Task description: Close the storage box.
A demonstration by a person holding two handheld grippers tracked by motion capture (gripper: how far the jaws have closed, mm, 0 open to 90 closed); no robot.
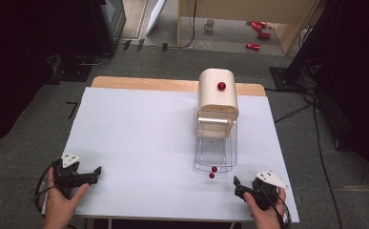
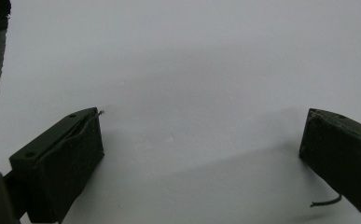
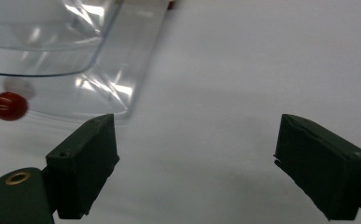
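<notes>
Here, both grippers spread wide and empty

The left gripper point(image 1: 90, 174) sits at the near left corner of the white table point(image 1: 139, 138), held in the person's left hand point(image 1: 60, 202). Its two black jaws stand far apart with nothing between them, and in the left gripper view point(image 2: 201, 144) they frame bare white surface. A short stray thread point(image 2: 326, 202) hangs from the inner edge of one jaw.

The right gripper point(image 1: 239, 187) rests at the near right edge in the right hand point(image 1: 263, 212), jaws likewise spread wide and gripping nothing point(image 3: 197, 154). Just ahead of it and slightly to its left lies a clear plastic drawer point(image 1: 214, 151), pulled forward out of a cream rounded cabinet point(image 1: 217, 98) that carries a red knob point(image 1: 221, 86) on its front. The drawer's near corner point(image 3: 101, 88) comes close to the tip of one jaw in the right gripper view, though whether they touch cannot be told. A small red ball point(image 3: 10, 106) lies at the drawer's front rim, to that jaw's outer side. From above, two red balls point(image 1: 213, 172) sit close together between the drawer front and the right gripper.
</notes>
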